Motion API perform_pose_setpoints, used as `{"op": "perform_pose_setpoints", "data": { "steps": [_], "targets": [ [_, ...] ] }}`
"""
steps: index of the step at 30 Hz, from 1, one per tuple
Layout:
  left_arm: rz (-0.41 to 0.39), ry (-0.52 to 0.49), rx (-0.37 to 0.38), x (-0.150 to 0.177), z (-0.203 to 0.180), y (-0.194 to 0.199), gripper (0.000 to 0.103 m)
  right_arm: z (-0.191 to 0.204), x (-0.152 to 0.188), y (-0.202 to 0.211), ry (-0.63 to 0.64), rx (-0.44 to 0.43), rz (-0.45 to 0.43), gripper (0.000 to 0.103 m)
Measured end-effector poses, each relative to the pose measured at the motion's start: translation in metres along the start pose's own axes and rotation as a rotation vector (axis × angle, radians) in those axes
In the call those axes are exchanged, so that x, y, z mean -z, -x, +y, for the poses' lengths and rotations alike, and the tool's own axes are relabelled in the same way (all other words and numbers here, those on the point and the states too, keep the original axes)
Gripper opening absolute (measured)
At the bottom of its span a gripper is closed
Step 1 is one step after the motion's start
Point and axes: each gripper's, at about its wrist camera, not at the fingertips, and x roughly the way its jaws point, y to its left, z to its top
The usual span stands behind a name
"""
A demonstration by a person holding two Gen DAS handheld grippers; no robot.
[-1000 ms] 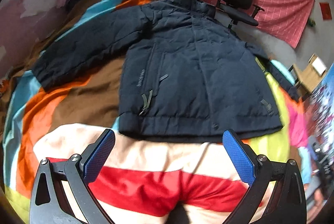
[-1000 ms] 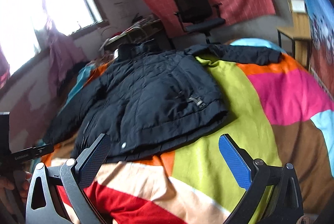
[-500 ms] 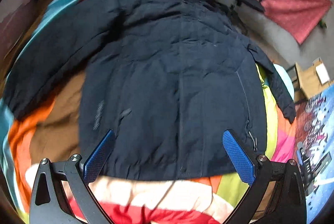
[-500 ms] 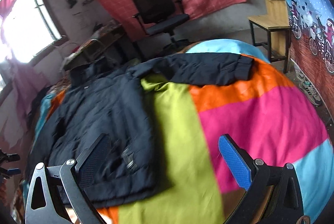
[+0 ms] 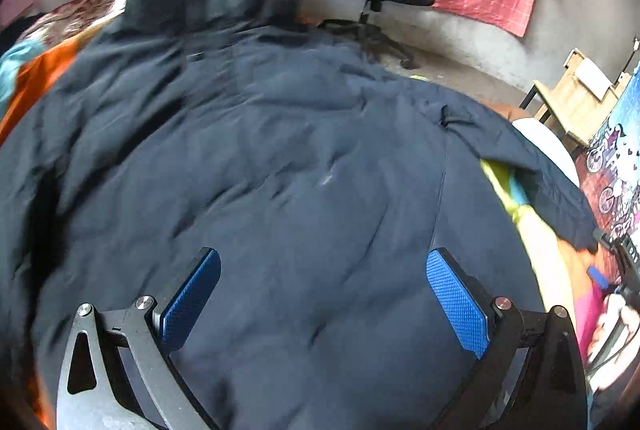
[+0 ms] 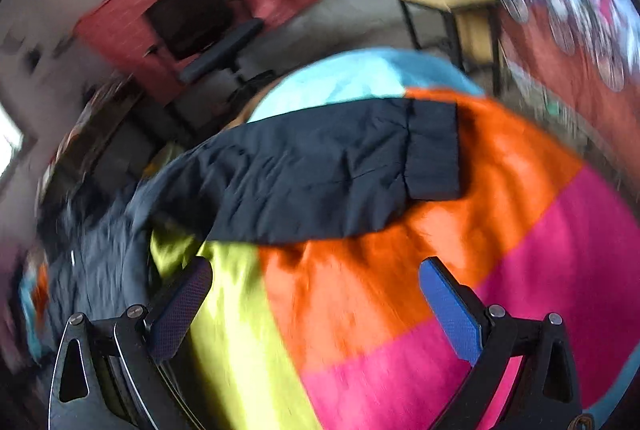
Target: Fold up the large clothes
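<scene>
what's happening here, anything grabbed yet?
Nothing grabbed yet. A dark navy jacket lies spread on a bed with a multicoloured blanket. The left tongs hang open over the jacket's body. The right tongs are also open, over bare blanket, facing the jacket's outstretched sleeve. No fold has been made; the right view is motion-blurred.

Your right wrist view smears the dark navy padded jacket (image 6: 100, 270) body at 9 o'clock; its left sleeve (image 5: 16, 189) is cropped in your left view.
</scene>
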Motion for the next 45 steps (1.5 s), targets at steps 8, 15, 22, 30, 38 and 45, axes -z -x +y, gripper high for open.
{"op": "perform_pose_setpoints", "data": {
  "steps": [8,15,22,30,38,45],
  "targets": [
    [-0.110,0.000,0.032,-0.040,-0.034,-0.071,0.101,-0.043,-0.020,-0.043,-0.286,0.010,-0.013,0.103],
    [-0.083,-0.036,0.014,-0.060,-0.049,-0.126,0.101,-0.048,-0.040,-0.051,-0.326,0.042,-0.057,0.100],
    [-0.092,-0.084,-0.026,-0.047,-0.049,-0.151,0.102,-0.047,-0.046,-0.063,-0.359,0.117,-0.067,0.041],
    [-0.113,0.045,0.121,-0.049,-0.023,-0.123,0.101,-0.012,-0.063,-0.029,-0.254,0.106,-0.151,0.016],
    [-0.129,0.198,0.188,-0.021,0.058,-0.047,0.101,0.119,-0.083,0.044,0.065,-0.052,-0.303,0.016],
    [-0.209,0.271,-0.006,0.027,0.136,0.029,0.101,0.275,-0.032,0.071,0.391,-0.315,-0.345,0.016]
  ]
}}
